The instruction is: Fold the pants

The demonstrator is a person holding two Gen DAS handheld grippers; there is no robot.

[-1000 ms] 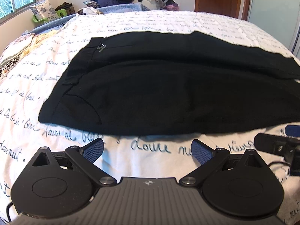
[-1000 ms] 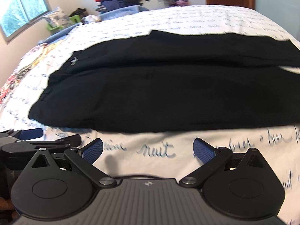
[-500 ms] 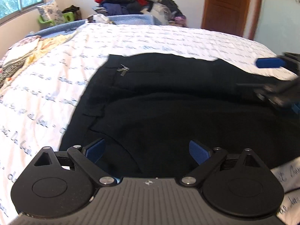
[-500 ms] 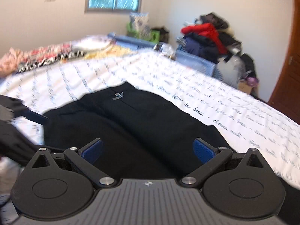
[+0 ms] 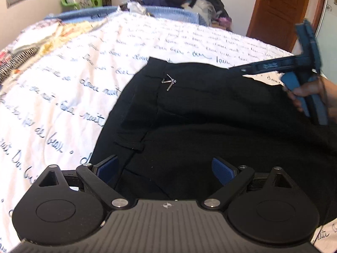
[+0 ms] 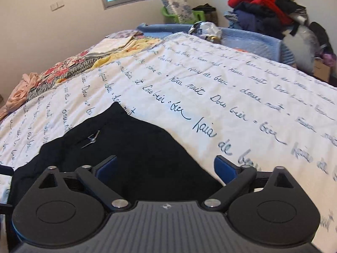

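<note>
Left claw (image 5: 166, 171): blue fingers spread wide over the black fabric, gripping nothing.
Right claw (image 6: 166, 169): spread wide above the cloth, holding nothing.
Pants (image 5: 210, 116): black, lying flat on the bed's white script-printed cover (image 6: 210, 80).
Clothes pile (image 6: 267, 6): far side, by the wall.

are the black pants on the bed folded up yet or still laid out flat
Laid out flat. The black pants lie spread on the bedspread, no fold-over visible.
</note>
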